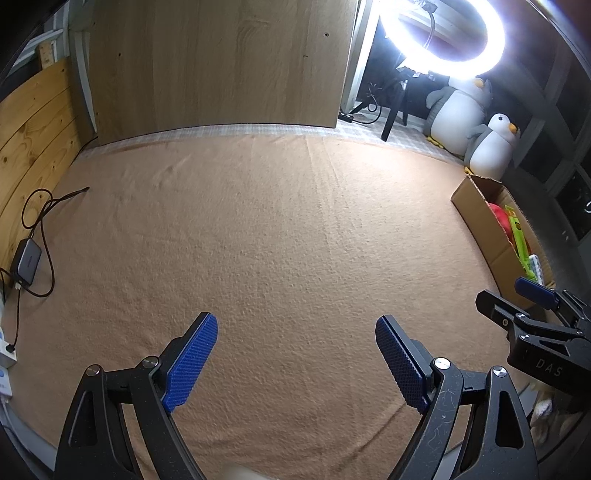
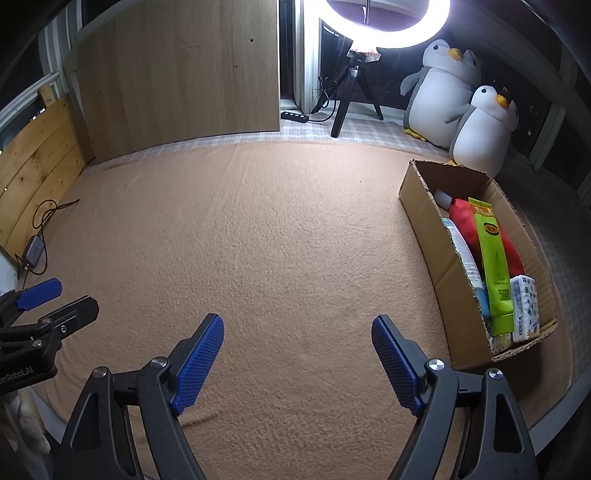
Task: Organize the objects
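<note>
A cardboard box (image 2: 419,188) stands on the right of the tan blanket (image 2: 280,236). Inside it lie a green tube (image 2: 493,258), a red pouch (image 2: 463,219), a white-and-blue tube (image 2: 463,254) and a tissue pack (image 2: 524,306). The same box (image 1: 476,206) shows at the right edge of the left wrist view. My left gripper (image 1: 295,325) hangs open over bare blanket, nothing between its blue pads. My right gripper (image 2: 297,325) is open and empty too, left of the box. Each gripper appears at the edge of the other's view: the right gripper (image 1: 509,295) and the left gripper (image 2: 70,295).
A wooden panel (image 2: 177,74) leans at the back. A ring light (image 2: 388,29) on a tripod and two plush penguins (image 2: 461,103) stand behind the box. A charger with cables (image 1: 26,262) lies at the left by a wooden board (image 1: 33,122).
</note>
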Tool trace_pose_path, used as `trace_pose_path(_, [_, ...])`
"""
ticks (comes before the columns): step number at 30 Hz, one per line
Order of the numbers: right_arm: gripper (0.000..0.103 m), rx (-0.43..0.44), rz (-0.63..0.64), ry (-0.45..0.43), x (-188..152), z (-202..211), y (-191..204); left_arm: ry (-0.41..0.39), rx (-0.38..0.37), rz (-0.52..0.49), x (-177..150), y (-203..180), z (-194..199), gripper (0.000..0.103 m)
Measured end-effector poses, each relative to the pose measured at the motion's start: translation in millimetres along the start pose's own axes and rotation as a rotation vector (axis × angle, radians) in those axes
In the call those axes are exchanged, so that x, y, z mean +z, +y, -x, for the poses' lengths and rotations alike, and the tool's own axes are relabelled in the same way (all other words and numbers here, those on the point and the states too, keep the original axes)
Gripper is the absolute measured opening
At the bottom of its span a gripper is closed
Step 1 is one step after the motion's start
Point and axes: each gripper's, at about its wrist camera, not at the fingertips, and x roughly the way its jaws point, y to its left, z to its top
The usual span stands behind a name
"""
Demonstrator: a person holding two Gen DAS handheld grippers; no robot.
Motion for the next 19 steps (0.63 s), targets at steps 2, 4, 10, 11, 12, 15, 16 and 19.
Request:
trace_pose_path(2, [0.079,0.0,0.0,0.003,0,-1,0,0.001,0.003,-0.001,0,0,-1,0.09])
trace_pose_path(4, [0.079,0.001,0.002,0.008,0,-3,0,-0.003,0.007,-0.006,0,0,-1,0.091])
trace_pose_path(10, [0.079,-0.004,0.008,0.016,1,-6,1,-0.012,0.003,-0.024,-1,-3,-3,0.091])
trace_pose_path(11, [0.079,-0.005,0.008,0.019,1,-7,1,-0.014,0.002,-0.027,-1,-3,-3,0.091])
trace_pose_path(12, [0.079,-0.004,0.008,0.021,1,-7,1,-0.012,-0.002,-0.029,-1,-3,-4,0.091])
trace_pose_path(15, [0.079,-0.007,0.01,0.03,1,-10,1,-0.01,-0.009,-0.028,0,-3,-6,0.091])
trace_pose_path(16, [0.079,-0.007,0.011,0.034,1,-11,1,-0.005,-0.007,-0.031,0,-3,-8,0.091])
trace_pose_path(19, [0.079,-0.011,0.016,0.042,1,-14,2,0.012,-0.008,-0.028,1,-3,-13,0.091])
